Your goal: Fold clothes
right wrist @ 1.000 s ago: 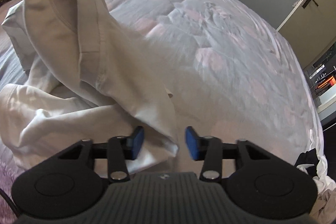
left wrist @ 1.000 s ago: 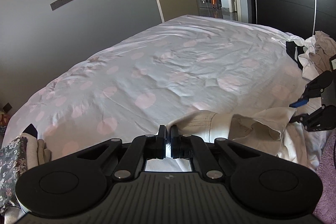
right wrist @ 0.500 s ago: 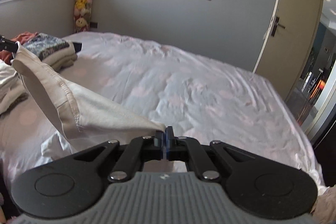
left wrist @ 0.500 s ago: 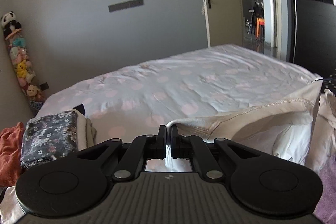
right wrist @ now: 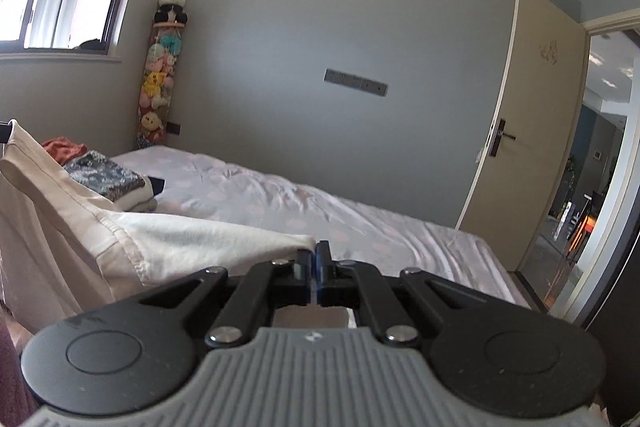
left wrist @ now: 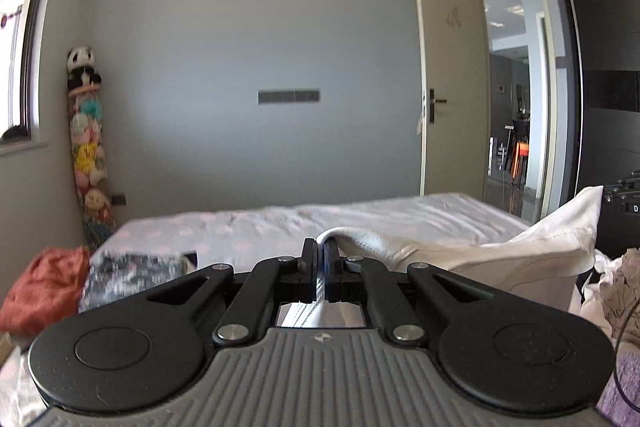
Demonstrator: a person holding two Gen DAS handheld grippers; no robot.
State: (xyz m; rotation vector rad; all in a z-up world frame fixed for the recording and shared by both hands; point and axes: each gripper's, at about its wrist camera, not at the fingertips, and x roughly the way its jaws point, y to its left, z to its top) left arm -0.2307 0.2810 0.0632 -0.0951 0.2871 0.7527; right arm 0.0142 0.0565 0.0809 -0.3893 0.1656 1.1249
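Observation:
A cream-white garment [left wrist: 520,259] hangs stretched between my two grippers, lifted above the bed. My left gripper [left wrist: 320,253] is shut on one edge of it; the cloth runs off to the right to where the right gripper [left wrist: 624,195] shows at the frame edge. In the right wrist view my right gripper [right wrist: 316,259] is shut on the other edge, and the garment [right wrist: 80,239] hangs to the left, up to the left gripper at the far left edge.
The bed [left wrist: 360,223] with a pink-dotted sheet lies ahead. A folded stack topped by floral cloth [right wrist: 104,175] and an orange garment [left wrist: 44,283] sit at its left. A pile of unfolded clothes [left wrist: 616,291] is at the right. An open door [right wrist: 528,131] is beyond the bed.
The right gripper has shut on the garment's edge. Both grippers have risen and levelled out, lifting the garment off the bed and spreading it between them.

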